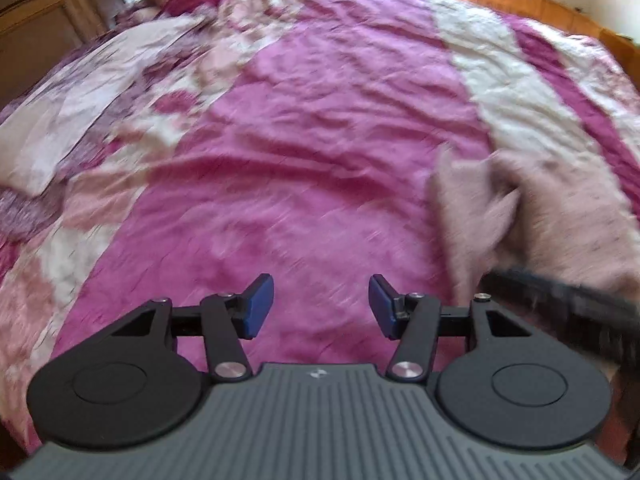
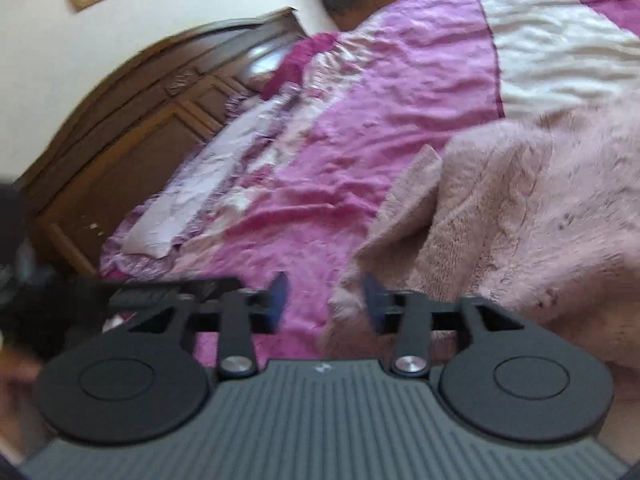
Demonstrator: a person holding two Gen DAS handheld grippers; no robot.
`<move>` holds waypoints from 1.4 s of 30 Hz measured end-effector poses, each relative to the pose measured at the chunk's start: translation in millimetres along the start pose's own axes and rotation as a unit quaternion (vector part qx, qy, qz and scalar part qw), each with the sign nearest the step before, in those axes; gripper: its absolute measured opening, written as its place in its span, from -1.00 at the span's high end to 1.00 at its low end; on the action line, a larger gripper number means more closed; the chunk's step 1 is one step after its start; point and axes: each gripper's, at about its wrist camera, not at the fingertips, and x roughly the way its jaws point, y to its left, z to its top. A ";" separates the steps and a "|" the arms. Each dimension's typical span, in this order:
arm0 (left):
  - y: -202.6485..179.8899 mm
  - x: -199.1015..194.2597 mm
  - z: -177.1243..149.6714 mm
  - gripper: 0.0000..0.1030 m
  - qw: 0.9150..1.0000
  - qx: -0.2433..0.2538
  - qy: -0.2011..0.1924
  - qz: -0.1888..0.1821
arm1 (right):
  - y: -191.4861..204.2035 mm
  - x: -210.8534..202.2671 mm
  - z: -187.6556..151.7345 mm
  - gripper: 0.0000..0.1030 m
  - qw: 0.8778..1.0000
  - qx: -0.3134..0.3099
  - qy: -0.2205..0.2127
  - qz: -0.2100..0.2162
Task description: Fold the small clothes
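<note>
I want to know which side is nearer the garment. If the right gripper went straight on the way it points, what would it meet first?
Probably the fuzzy pink garment: its near edge lies just ahead of the open right gripper, toward one finger. The bedspread comes next. Blur leaves depth uncertain.

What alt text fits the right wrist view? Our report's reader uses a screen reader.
The open right gripper hovers at the edge of a fuzzy pale-pink garment lying on a magenta and cream bedspread. A wooden headboard stands behind; the view is blurred.
</note>
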 end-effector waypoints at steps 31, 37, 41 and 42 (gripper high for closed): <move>-81.7 56.3 45.3 -0.18 0.994 0.076 -0.017 -0.077 | -90.2 -15.8 39.5 0.75 0.967 0.120 -0.177 -0.142; -120.7 82.2 60.0 -0.18 0.986 0.114 -0.016 -0.118 | -125.5 -37.3 5.7 0.77 0.949 0.205 -0.208 -0.121; -145.7 97.7 58.7 -0.18 0.980 0.178 -0.019 -0.089 | -129.9 -43.0 -0.8 0.78 0.951 0.200 -0.207 -0.115; -148.2 99.6 58.0 -0.18 0.978 0.185 -0.021 -0.091 | -130.9 -43.7 -2.4 0.78 0.951 0.199 -0.208 -0.112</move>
